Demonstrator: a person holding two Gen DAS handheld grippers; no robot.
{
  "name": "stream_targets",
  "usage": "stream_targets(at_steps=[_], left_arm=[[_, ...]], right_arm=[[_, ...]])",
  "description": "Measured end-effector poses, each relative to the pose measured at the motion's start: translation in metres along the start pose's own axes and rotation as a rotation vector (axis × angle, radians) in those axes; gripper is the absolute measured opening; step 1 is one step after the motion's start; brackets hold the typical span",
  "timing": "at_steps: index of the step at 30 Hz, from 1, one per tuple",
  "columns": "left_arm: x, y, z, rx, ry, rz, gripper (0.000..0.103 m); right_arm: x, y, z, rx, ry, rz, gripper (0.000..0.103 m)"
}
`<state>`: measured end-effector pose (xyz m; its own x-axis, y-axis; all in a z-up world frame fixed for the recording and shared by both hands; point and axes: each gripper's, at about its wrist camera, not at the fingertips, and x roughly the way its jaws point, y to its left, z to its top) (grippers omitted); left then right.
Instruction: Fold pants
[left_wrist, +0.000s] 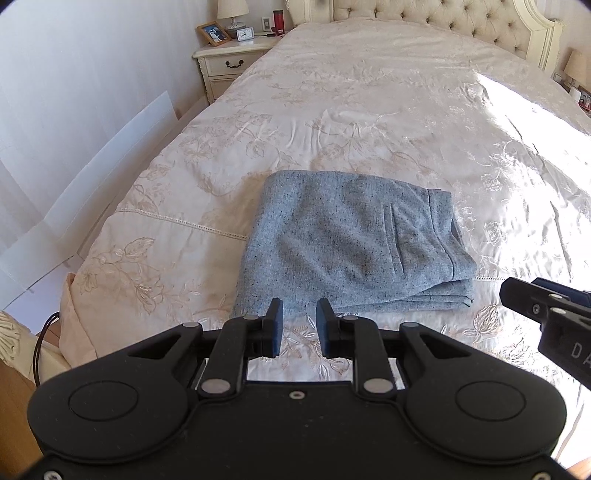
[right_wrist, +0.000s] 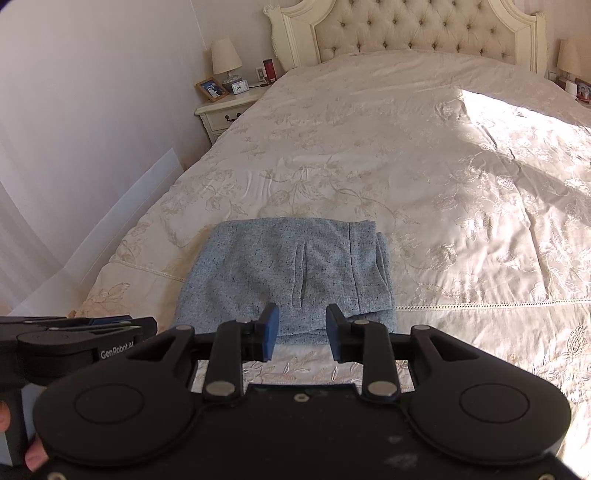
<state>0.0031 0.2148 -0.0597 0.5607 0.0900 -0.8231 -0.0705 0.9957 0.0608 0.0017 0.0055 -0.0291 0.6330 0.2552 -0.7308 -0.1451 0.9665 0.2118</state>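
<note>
Pants folded on bed | left hand-held gripper parted, empty | right hand-held gripper parted, empty

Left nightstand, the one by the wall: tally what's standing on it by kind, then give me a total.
Table lamp: 1
Framed photo: 1
Alarm clock: 1
Red tumbler: 1
Total: 4 on the nightstand. A white block behind the tumbler is too small to name and may be a wall socket, so it is left out.
</note>
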Motion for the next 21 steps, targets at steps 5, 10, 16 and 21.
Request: stream_targets(at_steps=[5, 10, 16, 21], left_arm=[[0.0007, -0.0004, -0.0016, 0.004, 0.01, -0.004, 0.031], [0.0013, -0.0018, 0.0, 0.013, 0.009, -0.006, 0.031], [0.0026, -0.0031, 0.0019, 0.02, 0.012, -0.009, 0.031], [0.0055, -0.0024, 0.0037, 0.024, 0.022, -0.009, 0.031]], right_arm=[[0.0021, 0.0038, 0.0011, -0.005, 0.009, -0.003, 0.031], [0.0029, 0.004, 0.0021, -0.005, 0.007, -0.004, 0.031], [0.0039, 0.0009, 0.0025, 0.01, 0.01, -0.011, 0.031], [0.0052, 0.0016, 0.0025, 0.012, 0.01, -0.01, 0.031]])
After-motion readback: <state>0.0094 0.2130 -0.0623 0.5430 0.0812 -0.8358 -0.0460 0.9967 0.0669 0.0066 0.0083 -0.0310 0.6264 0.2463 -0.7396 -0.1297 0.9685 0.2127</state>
